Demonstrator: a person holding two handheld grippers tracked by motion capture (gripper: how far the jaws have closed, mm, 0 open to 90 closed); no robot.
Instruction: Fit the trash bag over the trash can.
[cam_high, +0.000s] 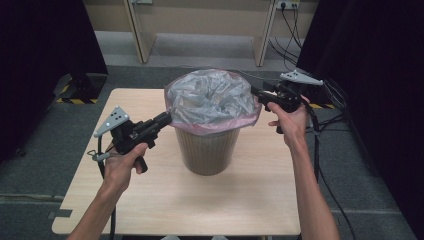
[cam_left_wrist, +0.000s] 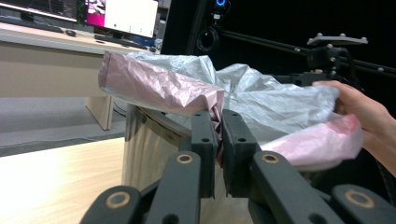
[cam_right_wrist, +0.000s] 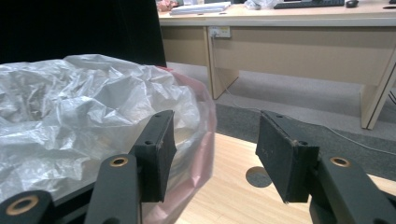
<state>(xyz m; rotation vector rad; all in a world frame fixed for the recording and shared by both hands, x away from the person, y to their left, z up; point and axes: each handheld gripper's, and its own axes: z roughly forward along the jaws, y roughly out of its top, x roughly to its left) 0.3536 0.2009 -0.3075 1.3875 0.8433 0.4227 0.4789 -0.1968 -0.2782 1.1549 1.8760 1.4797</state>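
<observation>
Bin liner (cam_high: 212, 100) fitted over waste bin (cam_high: 207, 150) on surface (cam_high: 165, 205).
Liner's pink rim is pinched by left tongs (cam_left_wrist: 218, 140); right tongs (cam_right_wrist: 212, 154) are held spread beside the rim.

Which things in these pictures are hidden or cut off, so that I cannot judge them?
- Inside of the bin: high view, the crumpled bag covers it.
- Bag edge between the left tool pads: left gripper view, the pads pressing on it cover it.
- Far rim of the bin: right gripper view, the bag hides it.
- Right tool tips: high view, too small to tell whether they touch the bag.
</observation>
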